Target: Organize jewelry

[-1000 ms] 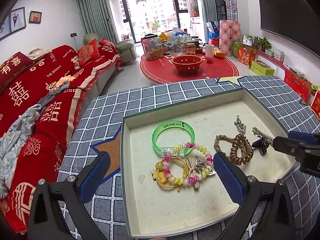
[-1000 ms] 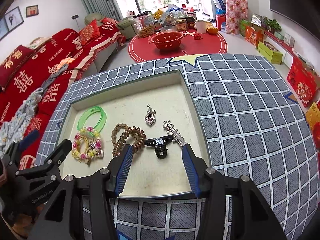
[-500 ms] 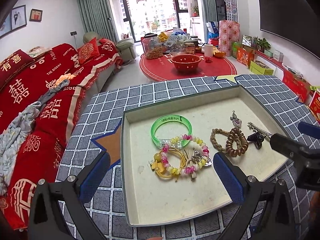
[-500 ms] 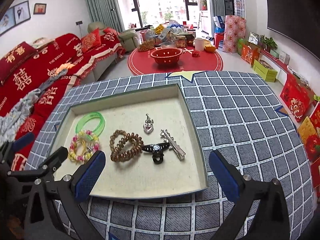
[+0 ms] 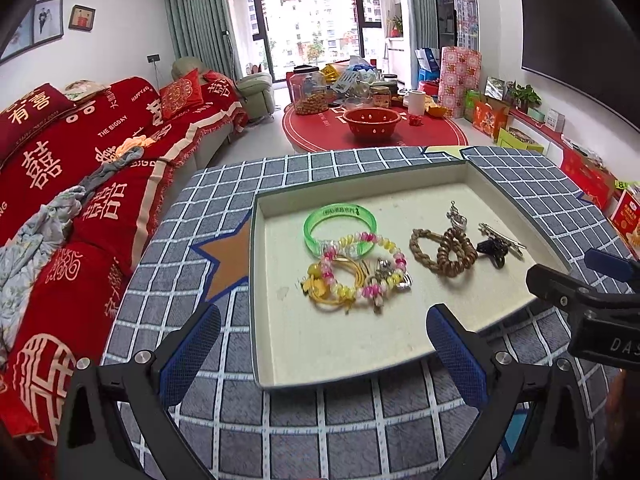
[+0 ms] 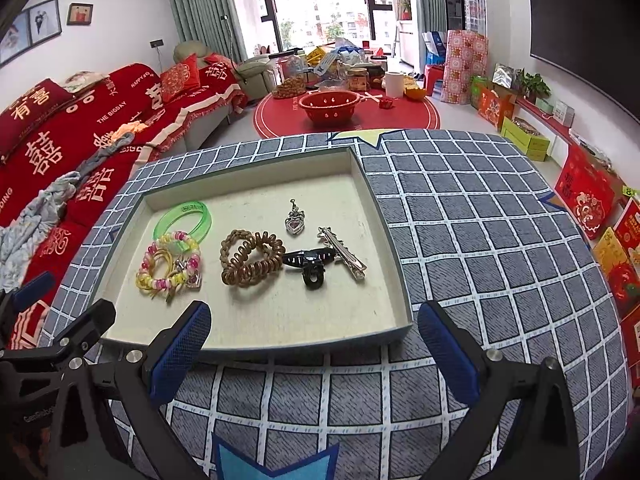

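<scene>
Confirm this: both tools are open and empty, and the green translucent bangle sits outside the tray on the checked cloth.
Not quite. The green translucent bangle lies inside the shallow cream tray, as the right wrist view shows. The rest holds: the left tool and right tool are open and empty.

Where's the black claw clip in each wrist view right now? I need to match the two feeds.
Left wrist view: the black claw clip lies at the right of the tray, just right of the brown coil hair tie.
Right wrist view: the black claw clip sits right of centre in the tray, again just right of the brown coil hair tie.
Shared landmark: the silver hair clip touching it.
</scene>
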`<act>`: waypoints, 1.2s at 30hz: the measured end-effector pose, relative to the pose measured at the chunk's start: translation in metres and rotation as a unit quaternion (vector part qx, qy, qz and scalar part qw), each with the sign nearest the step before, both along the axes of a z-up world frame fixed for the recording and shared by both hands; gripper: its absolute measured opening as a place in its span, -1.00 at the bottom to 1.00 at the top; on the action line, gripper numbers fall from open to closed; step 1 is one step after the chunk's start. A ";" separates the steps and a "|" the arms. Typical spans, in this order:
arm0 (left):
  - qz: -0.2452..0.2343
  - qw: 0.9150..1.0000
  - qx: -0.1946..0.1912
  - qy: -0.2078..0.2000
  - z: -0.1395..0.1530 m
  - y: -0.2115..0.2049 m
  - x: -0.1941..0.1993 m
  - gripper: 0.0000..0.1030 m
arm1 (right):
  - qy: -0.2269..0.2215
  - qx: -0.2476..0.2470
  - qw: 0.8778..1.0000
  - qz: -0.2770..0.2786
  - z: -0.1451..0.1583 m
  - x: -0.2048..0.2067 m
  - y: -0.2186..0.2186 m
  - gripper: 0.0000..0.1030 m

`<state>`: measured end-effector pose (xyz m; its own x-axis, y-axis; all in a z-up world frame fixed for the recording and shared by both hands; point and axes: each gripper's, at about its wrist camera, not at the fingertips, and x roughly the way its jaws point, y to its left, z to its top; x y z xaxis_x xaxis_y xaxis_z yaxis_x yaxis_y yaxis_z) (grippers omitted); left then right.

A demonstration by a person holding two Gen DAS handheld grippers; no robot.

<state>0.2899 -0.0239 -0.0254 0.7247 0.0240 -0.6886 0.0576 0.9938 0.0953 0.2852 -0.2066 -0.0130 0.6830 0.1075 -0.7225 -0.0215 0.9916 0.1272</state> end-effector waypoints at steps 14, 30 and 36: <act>0.021 0.999 -0.024 -0.013 -0.003 0.004 -0.052 1.00 | -0.037 -0.014 0.999 -0.012 0.006 -0.053 -0.003 0.99; 0.049 0.997 -0.055 -0.027 0.000 0.016 -0.091 1.00 | -0.080 -0.030 0.996 0.001 0.021 -0.098 0.016 0.99; 0.054 0.997 -0.053 -0.032 0.003 0.018 -0.098 1.00 | -0.082 -0.032 0.996 0.001 0.024 -0.104 0.016 0.99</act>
<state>0.1919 -0.0055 -0.0224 0.7647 0.0335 -0.6435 -0.0526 0.9986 -0.0106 0.1816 -0.1902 0.0112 0.7920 0.0666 -0.6068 -0.0387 0.9975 0.0589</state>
